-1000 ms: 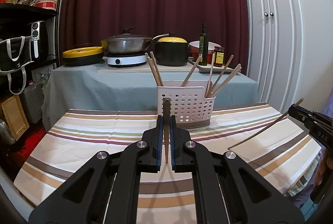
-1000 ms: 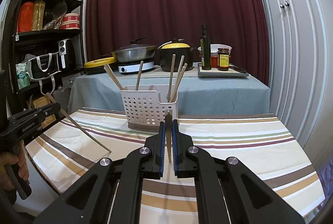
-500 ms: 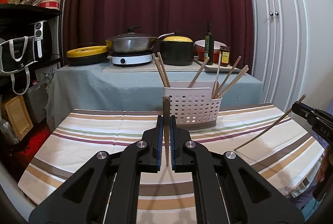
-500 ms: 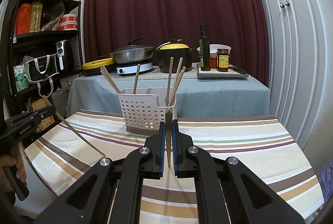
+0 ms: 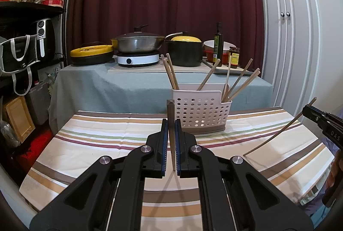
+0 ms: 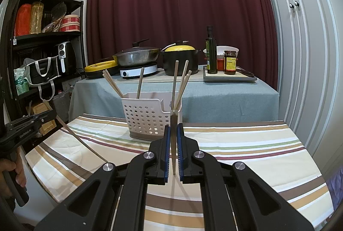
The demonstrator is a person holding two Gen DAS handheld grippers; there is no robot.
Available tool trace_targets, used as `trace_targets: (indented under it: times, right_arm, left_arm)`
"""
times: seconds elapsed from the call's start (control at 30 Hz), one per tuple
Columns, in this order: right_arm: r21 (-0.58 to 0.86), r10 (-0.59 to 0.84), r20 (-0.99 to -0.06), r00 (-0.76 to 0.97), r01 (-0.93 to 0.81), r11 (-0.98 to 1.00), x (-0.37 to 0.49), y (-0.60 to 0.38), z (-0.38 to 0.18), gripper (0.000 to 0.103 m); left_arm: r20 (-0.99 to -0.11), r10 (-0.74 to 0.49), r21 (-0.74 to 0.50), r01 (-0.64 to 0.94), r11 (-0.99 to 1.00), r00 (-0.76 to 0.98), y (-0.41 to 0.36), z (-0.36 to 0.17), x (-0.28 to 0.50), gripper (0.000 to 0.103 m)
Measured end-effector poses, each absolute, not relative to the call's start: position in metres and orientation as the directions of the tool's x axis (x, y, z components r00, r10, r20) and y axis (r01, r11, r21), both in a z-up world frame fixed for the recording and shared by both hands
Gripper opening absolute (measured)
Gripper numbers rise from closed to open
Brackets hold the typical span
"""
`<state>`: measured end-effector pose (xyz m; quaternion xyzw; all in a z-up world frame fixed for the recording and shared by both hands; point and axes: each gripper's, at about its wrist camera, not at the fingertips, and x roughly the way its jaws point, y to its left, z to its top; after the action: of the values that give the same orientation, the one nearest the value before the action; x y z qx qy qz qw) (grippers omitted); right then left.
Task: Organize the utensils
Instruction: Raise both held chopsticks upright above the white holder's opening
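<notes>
Both hand-held grippers clench one chopstick each: left hand-held gripper point(image 5: 171, 123) on its chopstick point(image 5: 171, 134), right hand-held gripper point(image 6: 173, 126) on its chopstick point(image 6: 173, 140). At 12 o'clock on the striped worktop point(image 5: 96, 138) stands the white basket point(image 5: 201, 113). Best lift each tip above the rim, then lower steeply into a compartment.

Both wrist views are evenly and fairly brightly lit by soft indoor light from overhead. Shadows are faint: a thin pale one trails toward 6 o'clock under the chopstick point(image 5: 172, 140) on the striped worktop point(image 5: 103, 145). Small glints sit on the steel pan point(image 6: 137, 57) and on the gripper point(image 6: 173, 140) bolts. Focus is sharp at centre. Fisheye distortion bows the cupboard doors point(image 5: 287, 37) at 3 o'clock and the shelf point(image 6: 42, 37) at 9 o'clock, with black vignetting in every corner.
</notes>
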<state>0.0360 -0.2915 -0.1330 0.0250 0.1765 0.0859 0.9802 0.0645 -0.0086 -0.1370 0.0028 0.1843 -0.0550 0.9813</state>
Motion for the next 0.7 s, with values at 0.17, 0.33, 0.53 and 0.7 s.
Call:
trace_targets:
  times: [0.17, 0.33, 0.53, 0.7]
  right_arm:
    - [0.079, 0.177, -0.343, 0.923, -0.159, 0.984, 0.036, -0.291, -0.133, 0.007]
    - [0.077, 0.174, -0.352, 0.92, -0.157, 0.985, 0.043, -0.291, -0.13, 0.007]
    - [0.066, 0.179, -0.347, 0.921, -0.166, 0.984, 0.055, -0.286, -0.125, 0.007]
    - [0.055, 0.181, -0.334, 0.925, -0.173, 0.983, 0.061, -0.28, -0.124, 0.007]
  left_arm:
    - [-0.369, -0.113, -0.032, 0.109, 0.994, 0.923, -0.004, -0.134, 0.064, 0.007]
    - [-0.37, -0.1, -0.026, 0.097, 0.995, 0.924, -0.003, -0.132, 0.068, 0.007]
    - [-0.361, -0.097, -0.019, 0.097, 0.995, 0.927, -0.006, -0.13, 0.077, 0.007]
    - [-0.353, -0.092, -0.025, 0.089, 0.996, 0.931, -0.006, -0.13, 0.086, 0.007]
